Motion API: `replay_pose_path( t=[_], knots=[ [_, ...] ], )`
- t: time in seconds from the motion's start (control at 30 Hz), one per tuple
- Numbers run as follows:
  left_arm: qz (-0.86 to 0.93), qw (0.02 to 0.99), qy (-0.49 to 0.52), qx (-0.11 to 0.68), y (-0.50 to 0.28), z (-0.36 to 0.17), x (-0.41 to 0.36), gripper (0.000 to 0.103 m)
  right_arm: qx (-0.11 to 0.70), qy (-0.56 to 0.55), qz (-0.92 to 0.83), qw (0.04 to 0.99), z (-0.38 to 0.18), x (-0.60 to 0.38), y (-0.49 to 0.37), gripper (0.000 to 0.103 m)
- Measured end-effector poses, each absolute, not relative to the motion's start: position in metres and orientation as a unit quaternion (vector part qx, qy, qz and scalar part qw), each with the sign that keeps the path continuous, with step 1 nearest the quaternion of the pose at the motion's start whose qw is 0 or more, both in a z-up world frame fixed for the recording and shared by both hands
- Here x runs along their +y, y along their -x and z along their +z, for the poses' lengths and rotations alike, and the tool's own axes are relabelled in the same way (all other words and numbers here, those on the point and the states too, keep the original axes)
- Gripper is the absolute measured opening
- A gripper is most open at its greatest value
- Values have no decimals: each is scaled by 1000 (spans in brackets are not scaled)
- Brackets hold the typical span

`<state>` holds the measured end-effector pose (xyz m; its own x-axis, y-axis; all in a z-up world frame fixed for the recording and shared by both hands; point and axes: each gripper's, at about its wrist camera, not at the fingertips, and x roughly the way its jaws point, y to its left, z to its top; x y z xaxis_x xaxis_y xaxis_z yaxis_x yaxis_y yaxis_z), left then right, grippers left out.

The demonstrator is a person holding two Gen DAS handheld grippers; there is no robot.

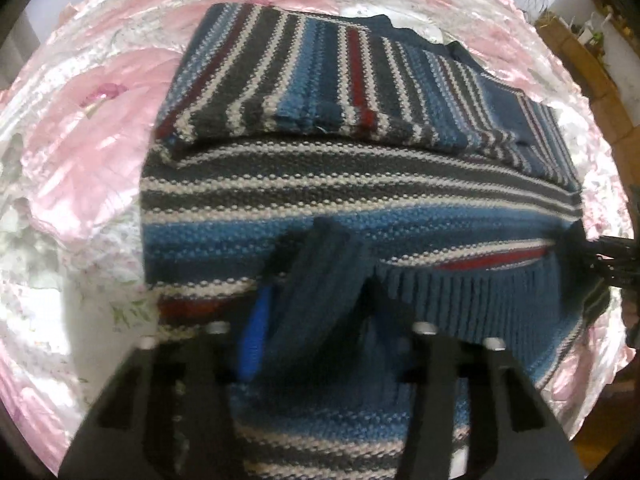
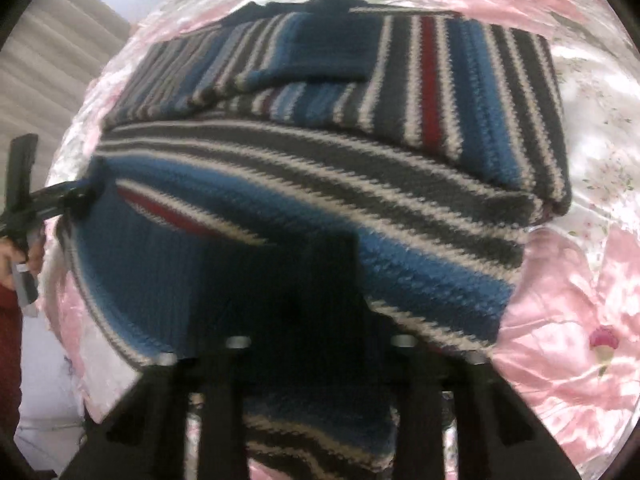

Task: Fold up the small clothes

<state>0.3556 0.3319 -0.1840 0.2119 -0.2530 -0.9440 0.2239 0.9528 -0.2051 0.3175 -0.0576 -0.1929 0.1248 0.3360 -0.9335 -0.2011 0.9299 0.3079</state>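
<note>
A knitted striped sweater (image 1: 360, 184) in blue, grey, white and red lies on a pink floral satin cloth (image 1: 92, 152). Its sleeves are folded across the upper body (image 1: 288, 80). My left gripper (image 1: 328, 268) is shut on the blue ribbed hem (image 1: 460, 296), which stands lifted off the cloth. In the right wrist view the same sweater (image 2: 360, 184) fills the middle, and my right gripper (image 2: 316, 268) is shut on the hem (image 2: 180, 280) at the other corner. Each gripper shows in the other's view, at the hem's far end: the right gripper (image 1: 600, 252) and the left gripper (image 2: 72, 200).
The shiny cloth (image 2: 560, 340) covers the whole surface around the sweater. A hand (image 2: 16, 256) on the left gripper's handle shows at the left edge. Beyond the cloth's far right edge are a wooden floor and boxes (image 1: 580, 40). A pleated curtain (image 2: 60, 80) hangs at the far left.
</note>
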Motion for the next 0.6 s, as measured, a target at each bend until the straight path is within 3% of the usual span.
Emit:
replay_pose_path(
  t=[0.03, 0.07, 0.13, 0.37, 0.6],
  knots=[
    [-157, 778, 20, 608, -354, -182, 333, 22, 635, -62, 187, 747, -191, -58, -316, 11],
    [-161, 777, 28, 608, -352, -181, 335, 16, 631, -68, 192, 749, -187, -58, -314, 11],
    [-165, 783, 36, 599, -344, -173, 340, 13, 616, -75, 207, 757, -174, -61, -306, 10],
    [-180, 805, 68, 561, -308, -138, 360, 9, 576, -108, 232, 776, -134, -78, -275, 10],
    [-166, 784, 83, 592, -290, -179, 362, 10, 621, -99, 199, 752, -178, -75, -268, 10]
  ],
)
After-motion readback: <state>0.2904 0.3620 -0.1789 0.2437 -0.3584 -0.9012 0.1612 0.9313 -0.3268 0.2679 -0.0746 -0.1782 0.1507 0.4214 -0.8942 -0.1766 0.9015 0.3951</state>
